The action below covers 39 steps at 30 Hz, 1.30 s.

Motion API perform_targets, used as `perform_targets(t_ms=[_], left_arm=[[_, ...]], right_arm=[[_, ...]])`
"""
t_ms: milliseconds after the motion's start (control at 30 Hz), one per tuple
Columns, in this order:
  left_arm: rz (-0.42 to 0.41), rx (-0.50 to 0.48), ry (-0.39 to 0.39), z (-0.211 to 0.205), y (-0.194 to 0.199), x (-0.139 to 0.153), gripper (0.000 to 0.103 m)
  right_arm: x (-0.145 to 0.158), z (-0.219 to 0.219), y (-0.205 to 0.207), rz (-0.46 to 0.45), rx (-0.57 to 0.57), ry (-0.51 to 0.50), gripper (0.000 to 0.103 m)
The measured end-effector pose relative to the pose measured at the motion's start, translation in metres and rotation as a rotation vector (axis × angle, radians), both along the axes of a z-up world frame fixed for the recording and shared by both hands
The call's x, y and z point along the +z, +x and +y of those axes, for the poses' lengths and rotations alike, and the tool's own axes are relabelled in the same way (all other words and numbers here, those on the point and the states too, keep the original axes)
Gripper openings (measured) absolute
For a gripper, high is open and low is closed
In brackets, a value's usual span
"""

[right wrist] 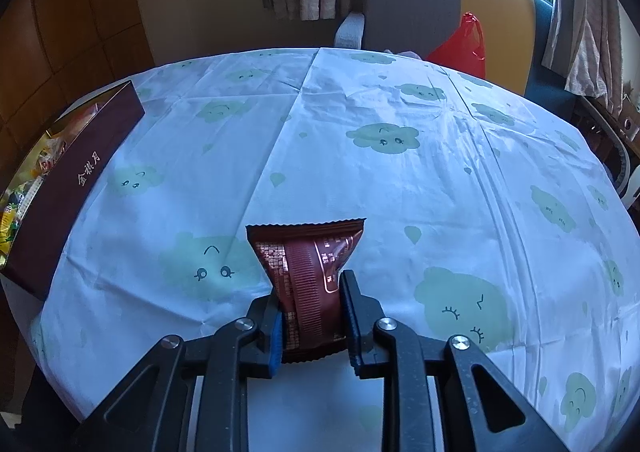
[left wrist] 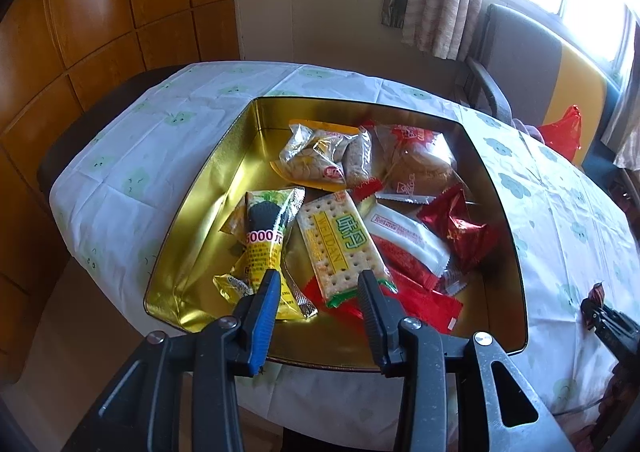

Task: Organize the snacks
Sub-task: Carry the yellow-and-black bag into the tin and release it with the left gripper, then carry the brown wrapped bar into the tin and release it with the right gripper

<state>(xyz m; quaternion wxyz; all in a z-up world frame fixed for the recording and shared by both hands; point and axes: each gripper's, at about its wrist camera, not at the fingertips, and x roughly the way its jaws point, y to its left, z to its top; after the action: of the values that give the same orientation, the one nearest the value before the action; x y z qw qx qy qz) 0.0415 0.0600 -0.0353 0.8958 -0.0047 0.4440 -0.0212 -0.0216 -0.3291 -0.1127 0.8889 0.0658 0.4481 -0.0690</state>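
**Right claw clamps a brown packet; left claw gapes over the filled tin**

In the left wrist view the left gripper (left wrist: 318,288) sits at the lower middle of the frame, its two fingers spread wide with nothing between them; it hangs above the near edge of the gold tin (left wrist: 208,188), which fills the centre of the picture on the cloud-print tablecloth (left wrist: 160,124); inside the tin lie a yellow packet (left wrist: 266,252) at lower left, a cracker pack (left wrist: 340,244) with green lettering beside it in the middle, a white-and-red packet (left wrist: 408,240) just right of that, a crumpled red foil packet (left wrist: 456,224) further right, and clear-wrapped pastries (left wrist: 320,156) towards the far wall; the packets overlap one another; at the right edge of the frame the other gripper shows dark and partly cut off.

In the right wrist view the right gripper (right wrist: 310,304) at lower centre is closed on a brown snack packet (right wrist: 308,256), pinching its lower half so the wrapper bunches between the pads; the packet's crimped top edge stands above the fingertips, over the tablecloth; the tin's dark maroon outer wall (right wrist: 80,188) runs along the left edge of the frame, well apart from the packet; a red plastic bag (right wrist: 464,44) sits in the upper right, beyond the table's far edge.
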Motion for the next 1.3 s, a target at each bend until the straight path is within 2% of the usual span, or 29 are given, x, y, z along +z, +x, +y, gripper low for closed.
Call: perform_targets(t_ms=[300, 433, 667, 800, 933, 1167, 1300], left_arm=[[-0.003, -0.004, 0.005, -0.001, -0.002, -0.001, 0.042], [-0.003, -0.003, 0.006, 0.0, -0.003, -0.001, 0.042], [-0.024, 0.009, 0.022, 0.002, -0.004, 0.002, 0.042], [-0.052, 0.031, 0.043, 0.008, -0.005, 0.005, 0.042], [-0.071, 0.056, 0.058, 0.017, -0.005, 0.008, 0.042], [-0.098, 0.094, 0.055, 0.03, -0.004, 0.012, 0.042], [-0.102, 0.098, 0.052, 0.032, -0.005, 0.011, 0.042]], right_arm=[[0.003, -0.006, -0.005, 0.0, -0.019, 0.031, 0.025], [0.005, -0.004, -0.005, 0.007, -0.02, -0.012, 0.023], [0.003, 0.007, -0.005, 0.012, 0.026, -0.029, 0.023], [0.005, 0.023, -0.002, 0.031, 0.094, -0.01, 0.022], [0.021, 0.049, 0.007, 0.021, 0.187, 0.08, 0.022], [0.08, 0.14, 0.032, -0.082, 0.467, 0.124, 0.022], [0.092, 0.194, 0.045, -0.086, 0.599, 0.119, 0.022]])
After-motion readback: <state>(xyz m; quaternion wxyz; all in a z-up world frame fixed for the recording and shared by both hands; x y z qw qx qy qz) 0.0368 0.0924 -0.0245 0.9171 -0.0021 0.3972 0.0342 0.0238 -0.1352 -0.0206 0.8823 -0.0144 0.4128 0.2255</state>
